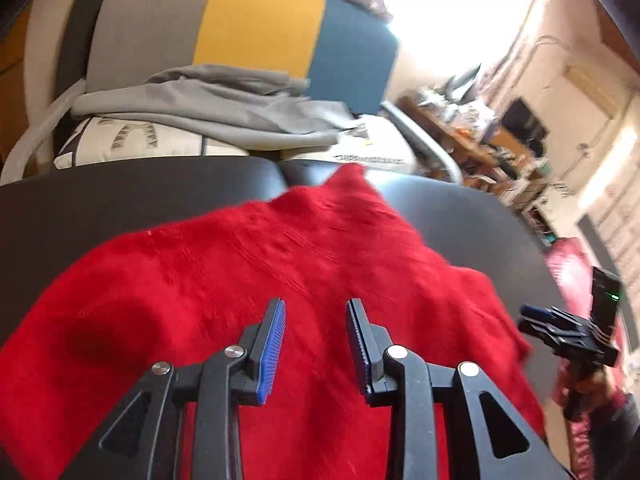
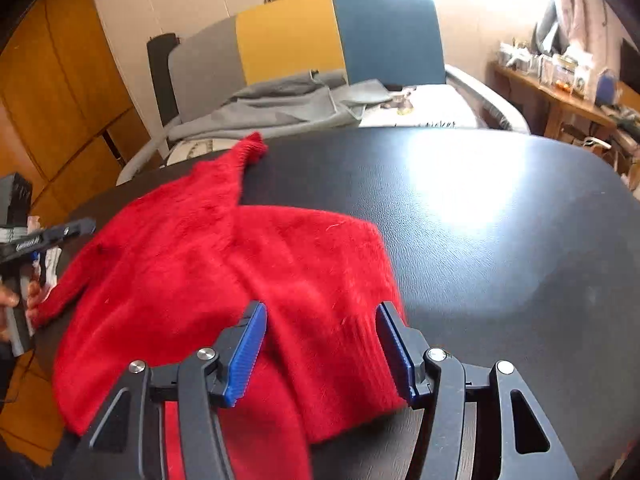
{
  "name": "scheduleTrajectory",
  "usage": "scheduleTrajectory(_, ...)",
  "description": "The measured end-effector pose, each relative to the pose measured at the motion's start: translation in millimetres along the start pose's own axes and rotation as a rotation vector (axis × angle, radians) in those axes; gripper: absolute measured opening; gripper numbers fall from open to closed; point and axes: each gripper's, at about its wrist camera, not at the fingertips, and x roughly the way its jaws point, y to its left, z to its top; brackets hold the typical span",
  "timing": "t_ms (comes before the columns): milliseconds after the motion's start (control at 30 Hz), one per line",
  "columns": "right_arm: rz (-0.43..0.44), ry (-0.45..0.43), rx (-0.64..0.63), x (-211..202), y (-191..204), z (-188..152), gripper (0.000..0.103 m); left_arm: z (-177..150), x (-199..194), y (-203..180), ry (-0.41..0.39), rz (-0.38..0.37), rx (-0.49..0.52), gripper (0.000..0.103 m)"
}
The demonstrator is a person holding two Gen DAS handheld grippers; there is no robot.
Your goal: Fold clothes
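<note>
1. Red sweater (image 2: pixel 224 280): fuzzy knit, lying on the near left part of the black table (image 2: pixel 500 216), one sleeve laid toward the table's far edge, the ribbed hem nearest the camera.
2. Right gripper (image 2: pixel 320 346): over the sweater's hem, blue pads parted with cloth visible between them; the pads do not press on it.
3. Left gripper (image 2: pixel 60 236): at the table's left edge, beside the sweater's other sleeve, held by a hand (image 2: pixel 12 304); its jaws cannot be read.
4. Grey cloth (image 2: pixel 280 108): heaped on a bed beyond the table's far edge.
5. Headboard (image 2: pixel 304 36): grey, yellow and blue panels, behind the cloth.
6. Wooden shelf (image 2: pixel 560 92): cluttered, beyond the table's far right corner.
</note>
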Motion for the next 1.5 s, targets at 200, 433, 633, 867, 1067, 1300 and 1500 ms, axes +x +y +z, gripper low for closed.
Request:
scheduleTrajectory(200,-0.003,0.158,-0.022,50.8,-10.1,13.9,0.068,-0.6,51.6,19.0,0.093,0.05,0.006,0.031)
scheduleTrajectory(433,-0.099,0.156,-0.146,49.6,4.8,3.1,0.013,-7.6,55.3,28.2,0.077,0.017,-0.018,0.031)
scheduleTrajectory(633,-0.155,0.047,-0.039,14.2,-18.1,27.9,0.01,-8.1,56.0,29.9,0.072,0.013,-0.023,0.031)
scheduleTrajectory(867,-0.214,-0.18,0.177,-45.4,-77.6,101.3,0.01,-9.9,54.9,31.5,0.057,0.005,-0.025,0.031)
scheduleTrajectory(1067,-0.458,-0.038,0.245,17.0,-144.2,140.5,0.012,-6.7,52.2,29.7,0.089,0.017,-0.014,0.031)
scheduleTrajectory(1300,-0.524,-0.09,0.213,15.7,-145.2,139.8,0.019,45.2,31.2,17.1,-0.005,0.041,0.11,0.035)
scheduleTrajectory(1500,0.012,-0.104,0.119,7.3,-70.9,131.0,0.039,97.6,77.5,-3.1,0.094,-0.03,0.31,0.054)
